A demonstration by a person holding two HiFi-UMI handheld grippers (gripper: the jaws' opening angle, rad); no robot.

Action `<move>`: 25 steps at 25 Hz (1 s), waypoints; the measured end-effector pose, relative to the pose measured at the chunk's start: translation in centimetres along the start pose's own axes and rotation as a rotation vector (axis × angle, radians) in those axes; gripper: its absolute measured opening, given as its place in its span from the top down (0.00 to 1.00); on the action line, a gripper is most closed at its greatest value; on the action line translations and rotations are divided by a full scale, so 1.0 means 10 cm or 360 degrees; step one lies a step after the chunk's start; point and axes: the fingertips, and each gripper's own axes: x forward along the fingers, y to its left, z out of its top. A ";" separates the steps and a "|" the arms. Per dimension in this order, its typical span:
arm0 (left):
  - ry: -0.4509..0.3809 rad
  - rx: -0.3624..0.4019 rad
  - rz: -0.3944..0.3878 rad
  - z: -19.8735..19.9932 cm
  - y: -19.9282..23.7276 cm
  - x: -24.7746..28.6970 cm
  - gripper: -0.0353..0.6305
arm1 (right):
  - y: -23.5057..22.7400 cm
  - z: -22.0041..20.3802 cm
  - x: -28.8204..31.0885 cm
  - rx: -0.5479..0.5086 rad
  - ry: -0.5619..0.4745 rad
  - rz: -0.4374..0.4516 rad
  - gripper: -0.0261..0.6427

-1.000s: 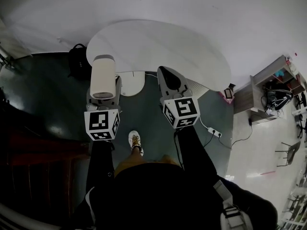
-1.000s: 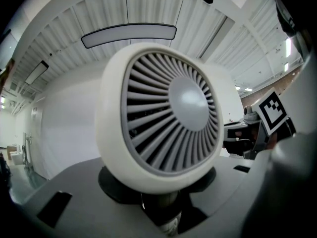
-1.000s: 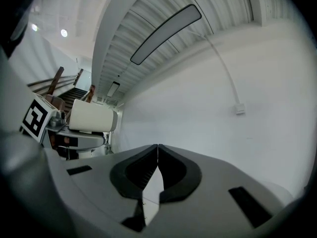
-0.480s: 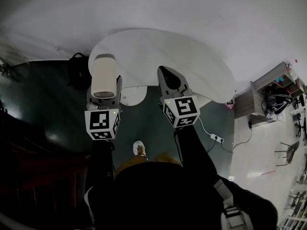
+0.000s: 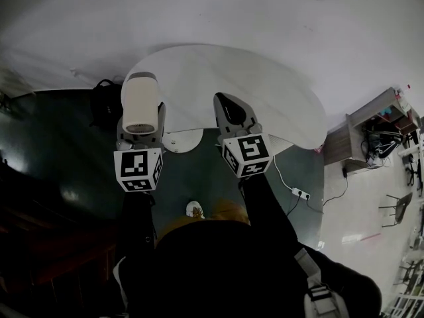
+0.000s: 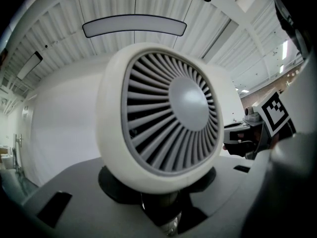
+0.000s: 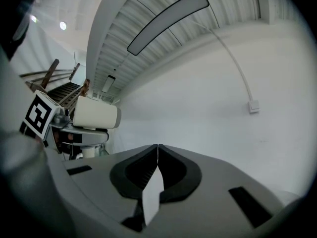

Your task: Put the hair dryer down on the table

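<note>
- A person in dark clothing fills the bottom of the head view, one gripper held out in each hand and a pale shoe (image 5: 194,209) showing on the dark floor (image 5: 199,171) below.
- The left gripper (image 6: 159,202) is clamped on the dark handle of the hair dryer (image 5: 141,103). Its cream barrel stands above the jaws at left of centre.
- The barrel's long axis runs straight away from the person. The grey finned rear grille faces back at the gripper's camera and the far end points toward the wall.
- The right gripper (image 5: 225,105), just right of centre, is empty, its jaws pressed together.
- The near edge of the white table (image 5: 271,88) curves across mid-frame. Both grippers' tips overlap it, the dryer lying over the table's left end, and the broad top spreads ahead and to the right.
- A white disc (image 5: 182,138) lies on the floor at the table's near edge, between the two grippers.
- A black bag (image 5: 106,98) sits on the floor left of the dryer.
- A power strip (image 5: 297,192) with a white cable lies at lower right, and a cluttered cabinet (image 5: 361,121) stands at the right edge.
- A plain white wall (image 5: 199,12) closes the top of the frame.
</note>
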 end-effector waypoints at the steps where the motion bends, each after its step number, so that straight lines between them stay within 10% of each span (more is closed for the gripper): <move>1: 0.0002 -0.0001 -0.0004 -0.01 0.02 0.03 0.65 | -0.01 -0.01 0.02 0.0002 0.0004 -0.0005 0.92; 25: 0.0078 -0.0007 0.0047 -0.43 0.54 1.13 0.65 | -0.52 -0.30 1.30 0.0075 0.0006 0.0070 0.92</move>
